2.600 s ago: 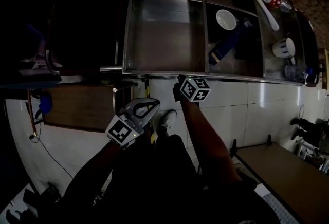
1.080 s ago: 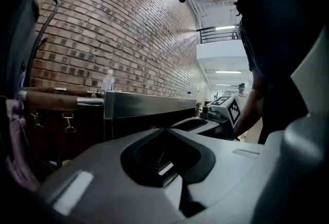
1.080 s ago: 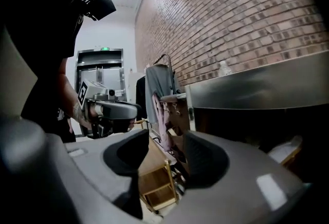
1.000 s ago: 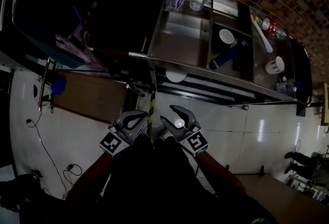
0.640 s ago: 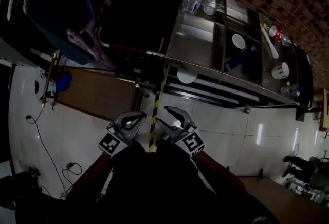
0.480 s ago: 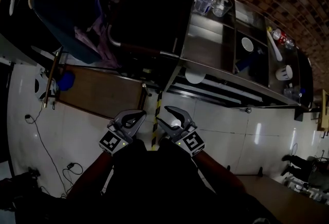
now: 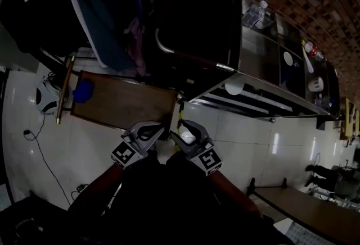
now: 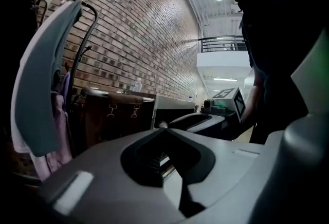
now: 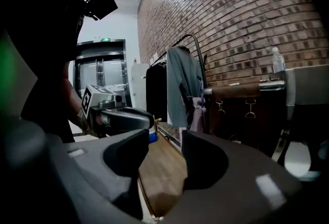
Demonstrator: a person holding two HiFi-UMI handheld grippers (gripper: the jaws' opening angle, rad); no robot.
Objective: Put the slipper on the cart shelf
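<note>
A steel cart (image 7: 259, 50) is holding a bottle (image 7: 258, 8) and a white bowl (image 7: 288, 58) in its top wells — the slipper is not showing clearly in the gloom. The left gripper (image 7: 157, 127) is hovering with fingers together, and the right gripper (image 7: 181, 130) is hovering with fingers apart — both empty.

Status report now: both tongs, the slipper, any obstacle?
Left tongs shut, empty. Right tongs open, empty. Slipper not made out; blue object on brown wooden board unclear. No obstacle seen at tongs.
</note>
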